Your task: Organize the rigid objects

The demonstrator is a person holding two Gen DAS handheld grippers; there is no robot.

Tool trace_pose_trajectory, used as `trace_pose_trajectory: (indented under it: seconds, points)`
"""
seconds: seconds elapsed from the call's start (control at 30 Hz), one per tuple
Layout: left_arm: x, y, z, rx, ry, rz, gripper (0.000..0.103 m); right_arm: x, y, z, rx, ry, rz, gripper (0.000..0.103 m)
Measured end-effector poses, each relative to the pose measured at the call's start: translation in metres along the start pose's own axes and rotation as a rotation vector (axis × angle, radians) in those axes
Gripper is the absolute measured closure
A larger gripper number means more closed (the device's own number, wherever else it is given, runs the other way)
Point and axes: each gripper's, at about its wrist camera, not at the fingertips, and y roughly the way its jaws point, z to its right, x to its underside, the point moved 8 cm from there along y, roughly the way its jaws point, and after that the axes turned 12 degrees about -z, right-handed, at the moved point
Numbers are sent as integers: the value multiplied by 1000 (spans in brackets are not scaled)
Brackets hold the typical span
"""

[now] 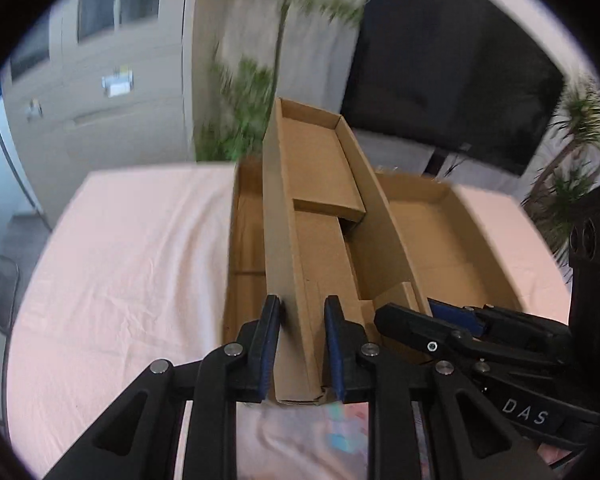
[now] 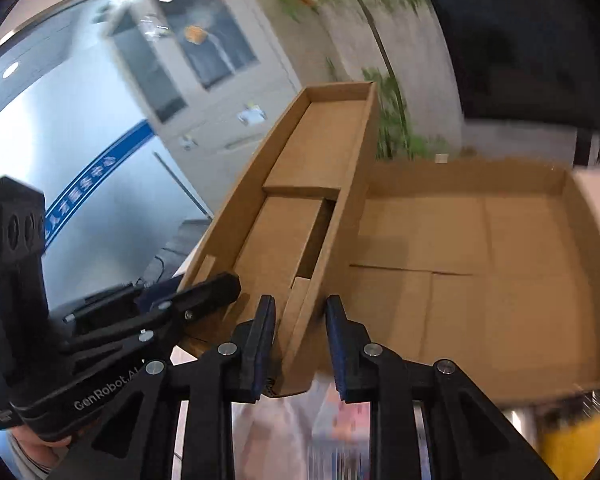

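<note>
Both hand-held grippers, left [image 1: 302, 348] and right [image 2: 300, 346], clamp the narrow cardboard tray's [image 1: 320, 184] near end walls, lifted at frame centre over the large carton [image 2: 480, 240]. Recommend lowering evenly, keeping it level.

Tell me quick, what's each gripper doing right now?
Left gripper: shut on the near left wall of the narrow cardboard tray.
Right gripper: shut on the near right wall of the same tray.
</note>
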Motion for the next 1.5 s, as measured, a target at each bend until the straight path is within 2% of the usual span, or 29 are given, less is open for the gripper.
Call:
trace_pose_trajectory:
  seconds: [0.07,0.17,0.23,0.3,0.33,0.4,0.43,0.47,0.53,0.57,0.6,0.7,0.73,0.8,0.87,0.9,0.93,0.97,1.0,1.07,1.13,1.27,1.33,1.37,1.4,1.43,1.5]
  points:
    - [3,27,-14,-1,-30,-55,82,-10,38,14,-2,42,-73,79]
    - [13,63,-25,-8,-76,-139,85,-6,90,29,0,102,-195,79]
    - [28,71,-28,-47,-71,-160,85,-1,106,33,13,110,-222,79]
    - [39,65,-30,-90,-60,-148,89,3,113,28,6,93,-250,77]
    - [44,57,-33,-85,-62,-127,89,4,117,26,-8,85,-260,72]
    - [58,26,-33,-77,-71,-64,80,4,108,20,-62,46,-242,60]
    - [66,12,-35,-90,-70,-37,70,2,104,20,-87,37,-234,49]
    - [75,-4,-37,-95,-70,-5,46,9,86,20,-95,22,-201,33]
    - [97,-36,-29,-39,-91,69,14,17,37,32,-49,-1,-101,16]
    - [106,-46,-21,13,-94,94,14,33,6,37,-24,-19,-50,13]
    - [120,-49,-7,60,-82,80,14,50,-15,39,-8,-30,-29,12]
    - [168,-41,45,214,-54,-23,14,120,-73,58,61,-78,0,10]
    - [180,-34,62,255,-42,-58,14,150,-86,64,89,-99,-16,10]
    - [192,-18,84,295,-23,-119,14,202,-101,71,106,-119,-57,10]
    - [200,7,97,280,-27,-185,16,240,-101,81,100,-97,-102,8]
    - [201,18,99,274,-39,-213,16,251,-112,77,111,-122,-54,10]
    - [204,28,101,277,-56,-238,19,257,-110,75,159,-153,-43,9]
    - [204,32,102,279,-66,-248,20,260,-105,78,185,-171,-31,13]
    - [202,37,101,279,-76,-254,20,262,-102,78,175,-162,-25,16]
    - [203,41,102,258,-69,-259,28,265,-101,75,106,-112,-20,19]
    - [210,37,109,272,-50,-265,34,280,-107,71,129,-130,-23,18]
    - [210,45,113,277,-30,-267,34,305,-96,82,101,-68,-95,18]
    - [208,46,112,292,-35,-266,34,307,-82,95,111,-28,-127,18]
    - [210,45,107,300,-40,-264,34,304,-67,100,82,-1,-157,19]
    - [210,46,108,303,-39,-263,34,303,-56,103,76,13,-180,21]
    - [209,45,108,304,-34,-263,34,302,-49,104,75,16,-192,29]
    - [214,46,107,301,-27,-252,34,300,-39,97,85,0,-200,31]
